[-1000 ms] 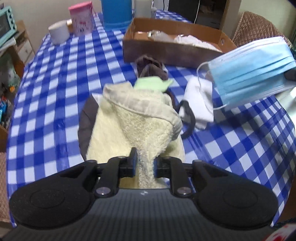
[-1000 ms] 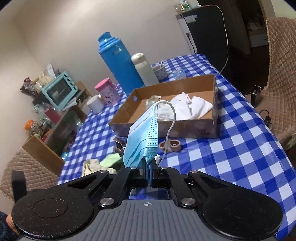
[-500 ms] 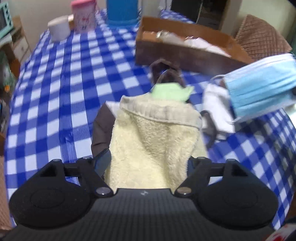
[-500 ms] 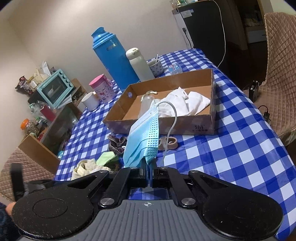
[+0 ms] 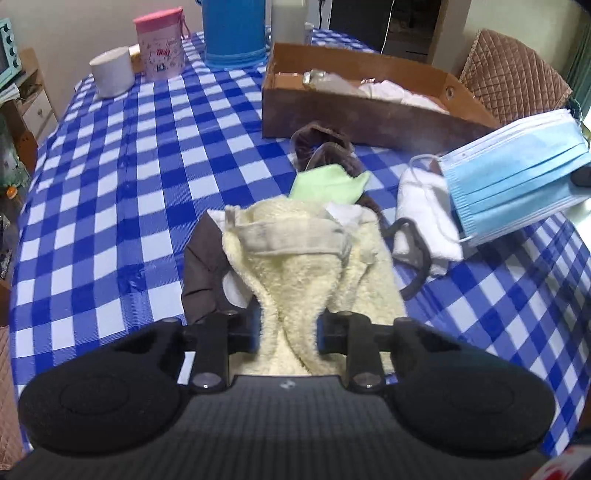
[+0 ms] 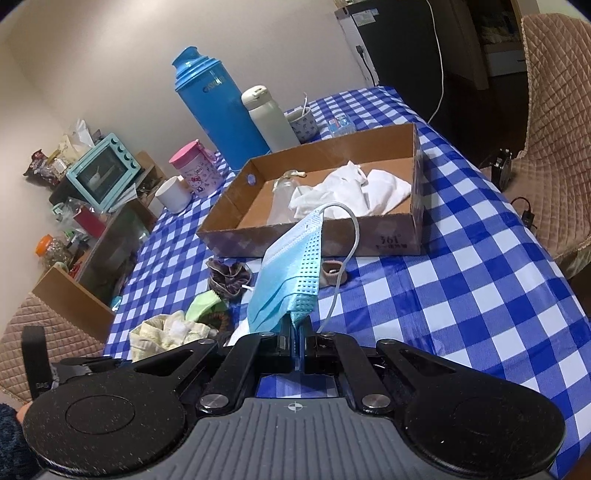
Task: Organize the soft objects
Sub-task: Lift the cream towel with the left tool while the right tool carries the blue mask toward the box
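Half a second back the left tongs [image 5: 288,332] stood wide over the towel [image 5: 295,280]; now their jaws are closing, with a bunched fold of that cream terry towel between them, and the pads look pressed against it on both sides. A second ago they pinched the same towel, so they let go and took a fresh bite. The right tongs [image 6: 297,345] have kept still, clamped together on the bottom edge of the blue mask [image 6: 286,277], which stands up from the jaws with its white ear loop arching to the right.

Seen from the left tongs, the towel lies straight ahead on the checked cloth [image 5: 110,192], its hemmed edge folded over on the far side. A brown cloth [image 5: 201,269] pokes out from under it on the left. Just beyond the towel sits a green cloth [image 5: 328,182], and beyond that a dark scrunchie [image 5: 321,144]. To the right of the towel lies a folded white cloth [image 5: 421,218], partly behind the raised mask.

Farther ahead stands the cardboard box [image 5: 354,114], with white fabric inside. Beyond it to the left are a blue flask [image 5: 234,33], a pink cup [image 5: 159,48] and a white roll [image 5: 112,72].
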A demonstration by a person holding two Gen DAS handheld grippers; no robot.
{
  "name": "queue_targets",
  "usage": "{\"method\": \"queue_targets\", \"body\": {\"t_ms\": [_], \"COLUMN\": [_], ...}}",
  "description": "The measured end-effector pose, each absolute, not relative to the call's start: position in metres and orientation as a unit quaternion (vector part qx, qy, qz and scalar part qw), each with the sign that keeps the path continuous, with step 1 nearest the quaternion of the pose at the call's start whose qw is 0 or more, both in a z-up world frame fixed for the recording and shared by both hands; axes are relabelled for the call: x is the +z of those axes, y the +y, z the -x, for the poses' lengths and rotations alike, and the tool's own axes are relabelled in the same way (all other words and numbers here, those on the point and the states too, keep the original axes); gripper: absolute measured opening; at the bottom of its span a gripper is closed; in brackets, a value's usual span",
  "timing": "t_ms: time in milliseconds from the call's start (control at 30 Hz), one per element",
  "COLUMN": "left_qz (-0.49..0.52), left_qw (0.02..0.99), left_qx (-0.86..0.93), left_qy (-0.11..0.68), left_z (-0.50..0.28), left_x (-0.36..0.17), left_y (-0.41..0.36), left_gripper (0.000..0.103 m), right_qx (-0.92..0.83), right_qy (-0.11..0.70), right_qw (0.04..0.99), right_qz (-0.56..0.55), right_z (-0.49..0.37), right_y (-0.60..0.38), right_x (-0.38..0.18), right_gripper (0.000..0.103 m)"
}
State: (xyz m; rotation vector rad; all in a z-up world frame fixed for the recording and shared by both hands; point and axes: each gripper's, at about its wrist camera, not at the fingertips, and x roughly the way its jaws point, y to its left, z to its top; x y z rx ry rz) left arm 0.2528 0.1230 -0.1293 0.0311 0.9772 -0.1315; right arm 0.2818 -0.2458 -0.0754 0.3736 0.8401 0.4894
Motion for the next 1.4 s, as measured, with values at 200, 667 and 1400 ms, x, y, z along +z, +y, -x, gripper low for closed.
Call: {"method": "queue_targets", "body": {"t_ms": [200, 667, 1400], "left_qz": [-0.007, -0.041, -0.084], "left_qw": [0.900, 0.931, 0.945], "left_qx": [-0.060, 0.021, -0.071], "left_qy": [0.433, 0.362, 0.307], "left_z": [-0.232, -0.207, -0.362], "left_x": [-0.084, 0.009, 0.032], "left_y": [0.124, 0.154, 0.069], "left_gripper": [0.022, 0.022, 0.022], "right_qx": [0.242, 0.252, 0.240], "right_qy": [0.383, 0.340, 0.303], "right_qw": [0.876, 0.894, 0.902], "right_qz": [-0.163, -0.148, -0.192], "right_z": [-0.278, -0.282, -0.372], "right_y": [-0.248, -0.270, -0.274], "right_x": [-0.059, -0.023, 0.008], "right_gripper": [0.002, 0.002, 0.002]}}
